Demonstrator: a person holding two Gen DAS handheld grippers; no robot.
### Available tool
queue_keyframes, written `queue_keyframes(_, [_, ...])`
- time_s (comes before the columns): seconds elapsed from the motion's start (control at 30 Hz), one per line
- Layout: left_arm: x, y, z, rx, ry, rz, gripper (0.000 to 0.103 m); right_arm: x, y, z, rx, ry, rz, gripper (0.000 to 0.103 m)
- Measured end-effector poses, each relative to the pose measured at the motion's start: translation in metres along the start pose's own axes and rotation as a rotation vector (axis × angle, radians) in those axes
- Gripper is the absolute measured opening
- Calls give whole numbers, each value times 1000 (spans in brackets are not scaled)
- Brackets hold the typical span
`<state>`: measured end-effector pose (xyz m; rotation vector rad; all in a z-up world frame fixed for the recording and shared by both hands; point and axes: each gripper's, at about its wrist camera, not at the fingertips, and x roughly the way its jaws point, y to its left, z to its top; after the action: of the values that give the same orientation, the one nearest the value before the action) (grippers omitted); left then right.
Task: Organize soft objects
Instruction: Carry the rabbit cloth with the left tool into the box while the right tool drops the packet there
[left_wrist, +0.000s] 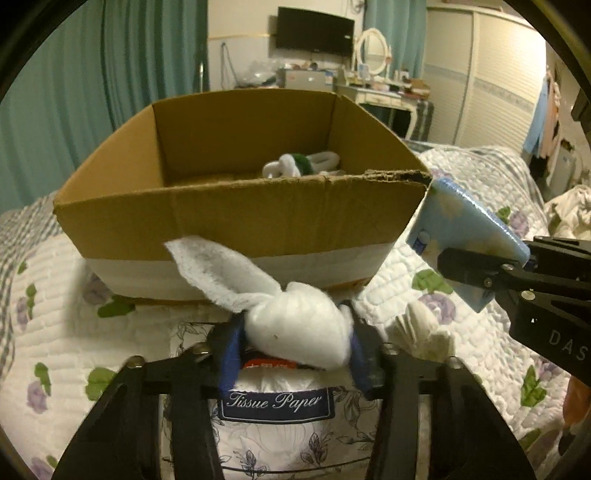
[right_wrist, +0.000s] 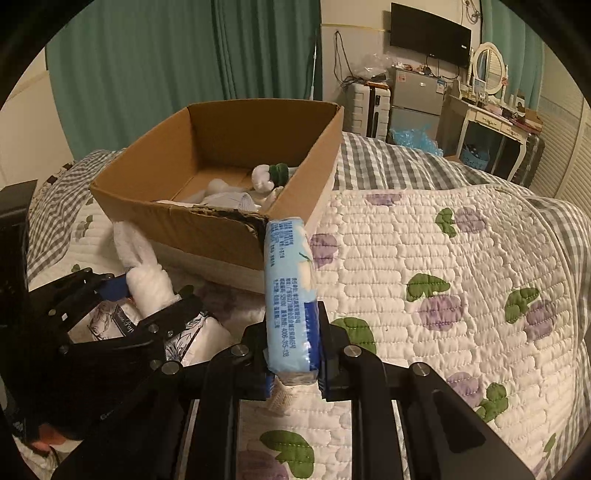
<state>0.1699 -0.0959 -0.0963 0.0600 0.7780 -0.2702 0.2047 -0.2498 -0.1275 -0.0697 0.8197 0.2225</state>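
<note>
An open cardboard box (left_wrist: 236, 218) (right_wrist: 229, 229) stands on the bed with a white and green plush toy (left_wrist: 299, 164) (right_wrist: 269, 173) and other white soft things inside. My left gripper (left_wrist: 295, 339) (right_wrist: 147, 288) is shut on a white plush rabbit (left_wrist: 295, 328) (right_wrist: 147, 277), held just in front of the box, above a tissue paper pack (left_wrist: 275, 402). My right gripper (right_wrist: 291, 347) (left_wrist: 487, 269) is shut on a light blue tissue pack (right_wrist: 290, 291) (left_wrist: 465, 236), held upright with its top near the box's near right corner.
The bed has a white quilt with purple flowers (right_wrist: 443, 280) and a grey checked blanket (right_wrist: 388, 166). A small white soft item (left_wrist: 424, 332) lies on the quilt right of my left gripper. Green curtains, a fridge and a dressing table stand behind.
</note>
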Motion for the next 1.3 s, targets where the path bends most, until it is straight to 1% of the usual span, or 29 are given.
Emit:
queue_keyframes(0.2, [-22, 3, 1, -5, -15, -30, 42, -13, 1, 0, 34, -20, 25, 16])
queue_keyframes(0.23, [-26, 2, 3, -4, -20, -24, 42, -16, 1, 1, 40, -25, 25, 16])
queue_keyframes(0.43, [-78, -2, 17, 21, -75, -11, 42, -57, 13, 10, 36, -79, 51, 16])
queue_keyframes(0.53, [-100, 1, 27, 25, -86, -3, 42, -83, 23, 20, 14, -114, 61, 16])
queue_keyframes(0.67, [-127, 6, 42, 27, -128, 12, 42, -115, 33, 38, -10, -165, 68, 16])
queue_keyframes(0.83, [-147, 11, 65, 39, -174, 48, 43, -137, 45, 61, -51, -215, 66, 16])
queue_keyframes(0.97, [-149, 23, 87, 37, -194, 59, 42, -137, 53, 86, -74, -242, 77, 16])
queue_keyframes(1.07, [-140, 33, 102, 40, -203, 76, 42, -125, 57, 107, -79, -256, 93, 16])
queue_keyframes(1.2, [-108, 47, 119, 50, -193, 110, 42, -92, 55, 131, -69, -254, 106, 16])
queue_keyframes(1.3, [-75, 58, 129, 50, -169, 127, 42, -58, 48, 145, -40, -227, 133, 16])
